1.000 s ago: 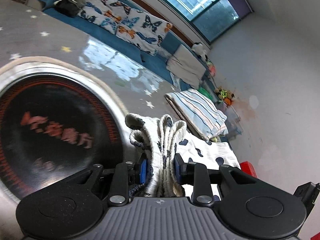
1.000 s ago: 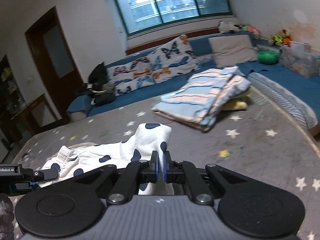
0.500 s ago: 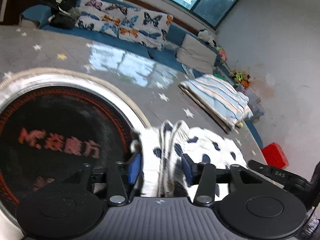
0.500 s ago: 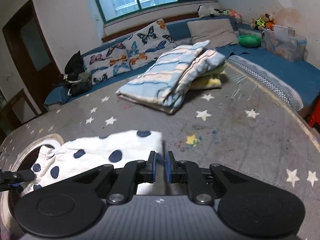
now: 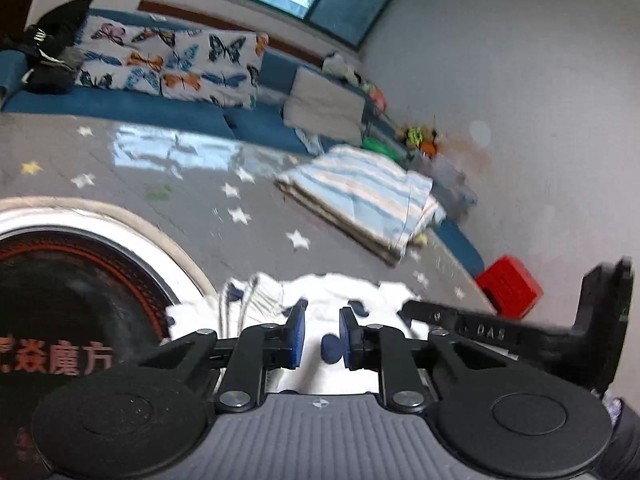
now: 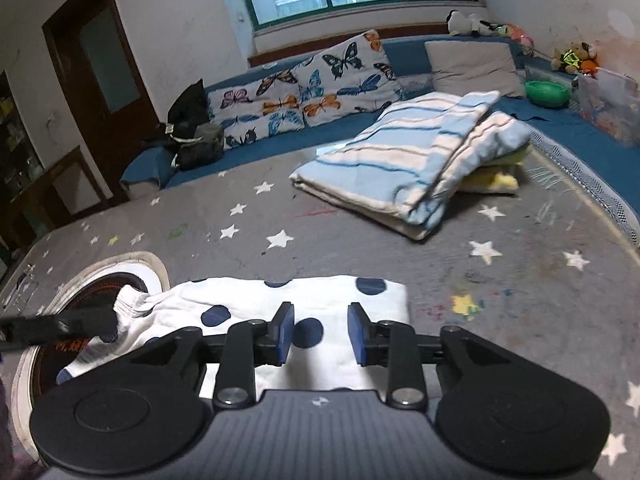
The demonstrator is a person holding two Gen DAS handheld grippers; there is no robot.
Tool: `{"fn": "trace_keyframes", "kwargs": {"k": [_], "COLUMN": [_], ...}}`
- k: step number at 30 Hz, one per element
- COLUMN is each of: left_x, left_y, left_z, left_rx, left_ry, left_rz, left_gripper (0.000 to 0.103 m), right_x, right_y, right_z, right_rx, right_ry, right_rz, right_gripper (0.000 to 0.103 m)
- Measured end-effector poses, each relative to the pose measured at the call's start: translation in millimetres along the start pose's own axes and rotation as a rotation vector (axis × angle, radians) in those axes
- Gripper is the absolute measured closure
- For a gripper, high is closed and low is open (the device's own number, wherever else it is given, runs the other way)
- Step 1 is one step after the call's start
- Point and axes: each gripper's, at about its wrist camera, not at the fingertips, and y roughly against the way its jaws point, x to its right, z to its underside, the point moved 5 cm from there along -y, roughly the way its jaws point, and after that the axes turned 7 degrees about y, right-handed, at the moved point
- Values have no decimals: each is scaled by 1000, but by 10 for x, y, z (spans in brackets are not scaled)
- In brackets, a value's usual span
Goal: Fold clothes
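- looking down both wrist views, i see the white polka-dot garment [image 6: 256, 312] lying flat on the grey star-print floor mat [image 6: 400, 248], its left end draped over the rim of a round dark disc [image 6: 60, 356] with red lettering.
- the right tongs [image 6: 320, 334] hang over the garment's near right part; their jaws are opening, with a clear gap and no cloth pinched between the pads.
- the left tongs [image 5: 322, 336] sit over the bunched, ribbed end of the garment [image 5: 320, 304]; their jaws are closing, but i see cloth only beneath the gap, not clamped.
- i judge the fabric light, soft and limp: it will sag and crumple wherever it is not supported, and a single layer may slip from the pads.
- the best holds, to my eye, are the squared right corner [image 6: 394, 300] and the thicker waistband end [image 6: 132, 304], where the doubled hem gives the pads something to bite.
- the part over the disc rim may drag when lifted, so i would raise both ends together.
- the folded striped blanket [image 6: 404, 164] lies well apart, out of the way.
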Motion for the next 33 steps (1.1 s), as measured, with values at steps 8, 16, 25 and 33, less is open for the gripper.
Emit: {"fn": "trace_keyframes", "kwargs": {"k": [8,16,25,33], "left_x": [-303,-216,150,31], "left_y": [-190,-99,125,103], "left_z": [-90,-89,151,297], "left_rx": [-6,9,14,-11], "left_ry": [101,76,-76,-99], "left_rz": [-27,-27,-1,-58], "left_gripper": [89,88,86,86], "right_x": [54,-34,-220,-336], "right_y": [-222,178,652,682], "right_z": [-9,-28,226,552], "right_rx": [-40,-4,-11,-67], "right_ry": [-16,30,83,165], "right_rz": [9,-10,-102,-105], "right_gripper": [69,60,58,58]}}
